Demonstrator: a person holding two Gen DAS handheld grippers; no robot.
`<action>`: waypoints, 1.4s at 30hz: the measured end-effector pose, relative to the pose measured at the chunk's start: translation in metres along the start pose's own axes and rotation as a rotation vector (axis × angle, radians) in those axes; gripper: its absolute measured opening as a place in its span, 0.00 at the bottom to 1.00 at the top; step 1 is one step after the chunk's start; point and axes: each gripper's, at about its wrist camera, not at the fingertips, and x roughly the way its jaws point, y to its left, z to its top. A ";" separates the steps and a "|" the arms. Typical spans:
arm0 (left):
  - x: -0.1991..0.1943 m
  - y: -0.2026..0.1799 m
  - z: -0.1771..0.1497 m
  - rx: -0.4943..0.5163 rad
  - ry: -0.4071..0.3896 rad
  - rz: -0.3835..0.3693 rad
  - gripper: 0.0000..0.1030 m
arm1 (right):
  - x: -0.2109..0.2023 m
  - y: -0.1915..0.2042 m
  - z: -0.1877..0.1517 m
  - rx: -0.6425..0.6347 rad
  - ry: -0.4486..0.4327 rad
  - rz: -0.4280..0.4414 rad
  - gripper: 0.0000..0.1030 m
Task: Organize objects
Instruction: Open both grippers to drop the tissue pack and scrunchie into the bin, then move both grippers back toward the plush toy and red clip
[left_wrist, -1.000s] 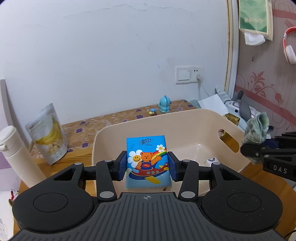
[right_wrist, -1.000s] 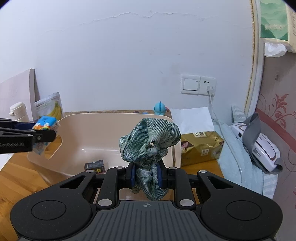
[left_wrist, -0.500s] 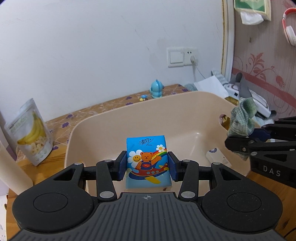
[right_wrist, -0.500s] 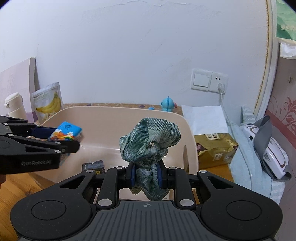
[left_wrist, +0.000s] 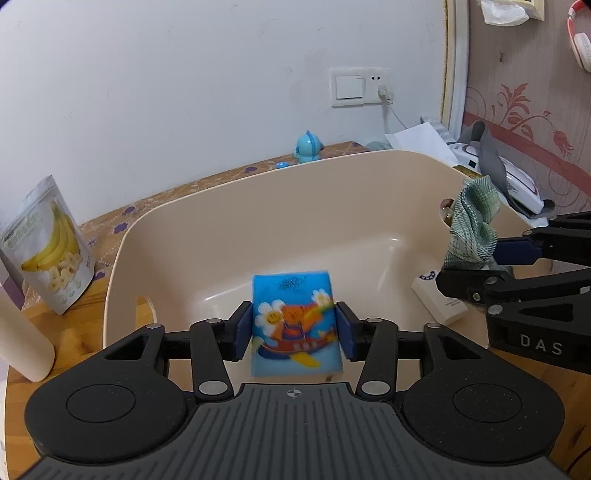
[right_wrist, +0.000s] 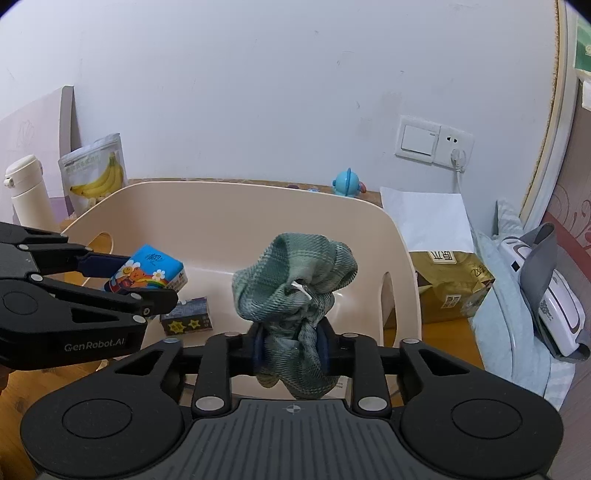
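Two items are being released over the beige bin (left_wrist: 207, 221): your left gripper (left_wrist: 294, 329) is spreading off the slipping tissue pack (left_wrist: 293, 321), your right gripper (right_wrist: 291, 347) loosening around the green cloth (right_wrist: 295, 280); next, be lifting both clear.

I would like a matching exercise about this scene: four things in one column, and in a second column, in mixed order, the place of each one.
Things:
1. blue tissue pack
2. green cloth
3. banana chips bag
4. small dark box

Places:
A. lying on the bottom of the beige tub
B. between the left gripper's fingers
C. standing on the table outside the tub
D. between the right gripper's fingers

Pairs: 1-B, 2-D, 3-C, 4-A
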 end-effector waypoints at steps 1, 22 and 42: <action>-0.001 0.000 0.000 -0.004 -0.002 0.003 0.56 | -0.001 0.000 0.000 0.001 -0.002 -0.001 0.44; -0.062 0.011 -0.006 -0.075 -0.096 0.041 0.76 | -0.056 0.001 -0.002 0.035 -0.095 -0.029 0.96; -0.109 0.009 -0.039 -0.042 -0.109 0.054 0.82 | -0.097 0.016 -0.034 0.051 -0.080 -0.028 1.00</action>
